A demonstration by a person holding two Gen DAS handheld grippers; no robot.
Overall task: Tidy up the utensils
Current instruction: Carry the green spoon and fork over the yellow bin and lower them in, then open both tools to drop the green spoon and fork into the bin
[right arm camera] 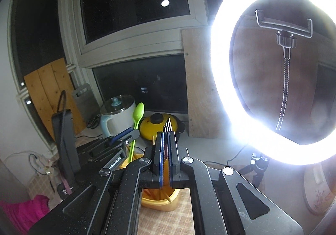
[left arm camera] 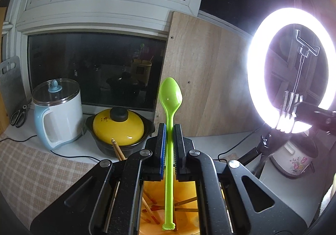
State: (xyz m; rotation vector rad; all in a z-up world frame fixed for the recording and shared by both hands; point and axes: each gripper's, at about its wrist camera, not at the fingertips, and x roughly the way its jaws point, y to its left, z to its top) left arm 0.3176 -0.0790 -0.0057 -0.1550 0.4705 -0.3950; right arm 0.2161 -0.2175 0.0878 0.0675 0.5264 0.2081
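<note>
Left gripper (left arm camera: 170,128) clamps green plastic spoon (left arm camera: 169,96), bowl at 12 o'clock, handle over yellow utensil holder (right arm camera: 160,201) w/ chopsticks (left arm camera: 150,209). Right gripper (right arm camera: 166,136) clamps fork (right arm camera: 168,125). Both utensils not yet dropped in.

Counter (left arm camera: 220,142) bears kettle (left arm camera: 58,113), yellow-lidded pot (left arm camera: 119,128), scissors (left arm camera: 19,116), perhaps cooker (left arm camera: 294,159).

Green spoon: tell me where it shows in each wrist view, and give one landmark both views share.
Left wrist view: the green spoon stands centre frame, clamped between the left gripper jaws, bowl up, handle end over the orange holder.
Right wrist view: the spoon is left of centre, bowl up, beside the white kettle.
Shared landmark: the yellow-lidded pot.
</note>
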